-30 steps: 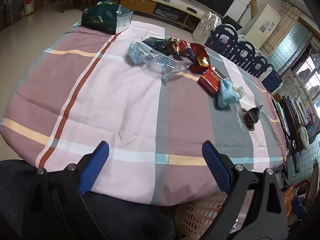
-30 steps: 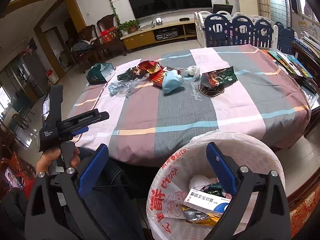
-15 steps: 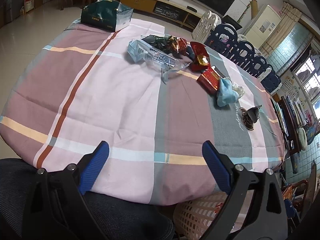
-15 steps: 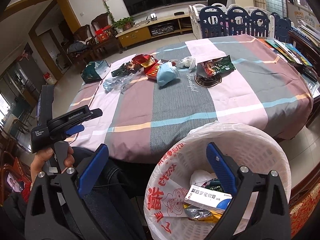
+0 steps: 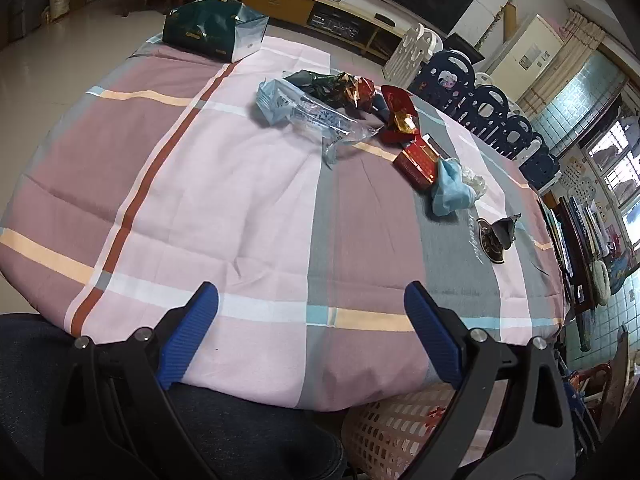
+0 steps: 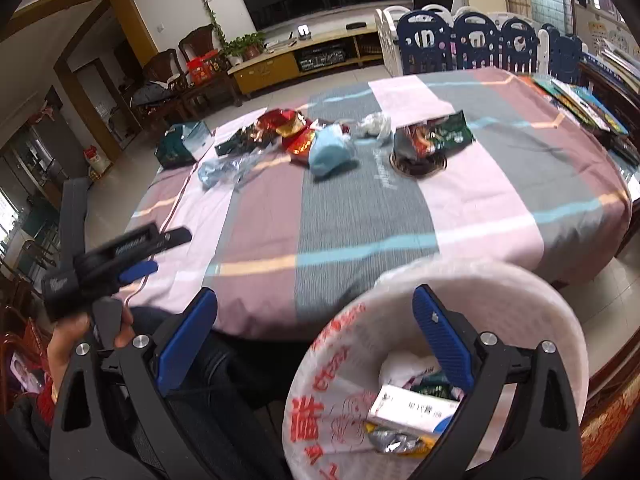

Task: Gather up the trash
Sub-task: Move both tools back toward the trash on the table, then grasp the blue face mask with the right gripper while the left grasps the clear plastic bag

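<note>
With both my left gripper point(image 5: 310, 314) and right gripper point(image 6: 314, 320) wide open and empty, I should reach across the tabletop point(image 5: 248, 200) for the nearest wrapper point(image 5: 308, 116), then drop it into the bin point(image 6: 400, 292).

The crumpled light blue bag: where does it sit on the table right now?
In the right wrist view the light blue bag lies mid-table on the grey stripe, touching the red packet on its left, with the white wad just behind to its right.

Wrappers point(image 5: 340, 88), clear bag point(image 5: 308, 114), red pack point(image 5: 416, 160), blue wad point(image 5: 450, 190) clustered mid-tablecloth point(image 5: 240, 200); white box point(image 6: 414, 410) inside bin point(image 6: 552, 320).
</note>
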Demonstrator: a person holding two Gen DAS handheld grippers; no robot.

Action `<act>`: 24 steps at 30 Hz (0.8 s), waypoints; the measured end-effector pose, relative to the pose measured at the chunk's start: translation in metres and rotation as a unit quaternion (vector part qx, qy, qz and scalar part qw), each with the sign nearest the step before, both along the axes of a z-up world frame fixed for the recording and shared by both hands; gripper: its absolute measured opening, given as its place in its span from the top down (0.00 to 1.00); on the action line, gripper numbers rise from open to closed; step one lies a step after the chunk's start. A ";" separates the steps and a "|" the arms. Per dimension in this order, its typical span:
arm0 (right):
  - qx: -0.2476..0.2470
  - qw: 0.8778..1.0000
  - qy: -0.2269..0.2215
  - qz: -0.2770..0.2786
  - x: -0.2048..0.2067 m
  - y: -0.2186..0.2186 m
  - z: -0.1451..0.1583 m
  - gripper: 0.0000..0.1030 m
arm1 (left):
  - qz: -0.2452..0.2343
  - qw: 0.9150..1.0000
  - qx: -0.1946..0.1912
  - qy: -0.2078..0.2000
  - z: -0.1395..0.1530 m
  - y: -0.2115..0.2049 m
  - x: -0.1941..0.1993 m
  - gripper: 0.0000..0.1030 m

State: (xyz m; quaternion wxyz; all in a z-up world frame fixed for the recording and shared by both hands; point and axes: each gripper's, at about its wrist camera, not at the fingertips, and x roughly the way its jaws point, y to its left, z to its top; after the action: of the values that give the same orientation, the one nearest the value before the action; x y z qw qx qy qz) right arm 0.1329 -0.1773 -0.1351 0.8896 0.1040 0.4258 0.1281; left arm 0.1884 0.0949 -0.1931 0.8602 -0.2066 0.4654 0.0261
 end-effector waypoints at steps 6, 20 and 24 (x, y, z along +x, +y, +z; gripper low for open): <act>0.001 1.000 -0.017 -0.015 0.067 -0.001 0.001 0.07 | 0.013 1.000 -0.024 -0.013 0.001 0.007 -0.002 0.09; -0.144 0.989 -0.001 0.040 0.229 0.069 -0.062 0.07 | 0.064 0.995 -0.078 -0.028 0.000 0.030 -0.007 0.09; -0.144 0.988 0.010 0.061 0.238 0.075 -0.077 0.52 | 0.067 0.993 -0.098 -0.022 -0.003 0.035 -0.005 0.09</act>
State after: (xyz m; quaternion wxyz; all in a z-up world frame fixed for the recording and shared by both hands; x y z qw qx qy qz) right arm 0.3710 -0.1027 -0.2121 0.8815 -0.0498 0.4543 0.1190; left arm 0.1838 0.1296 -0.1961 0.8425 -0.3209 0.4315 0.0336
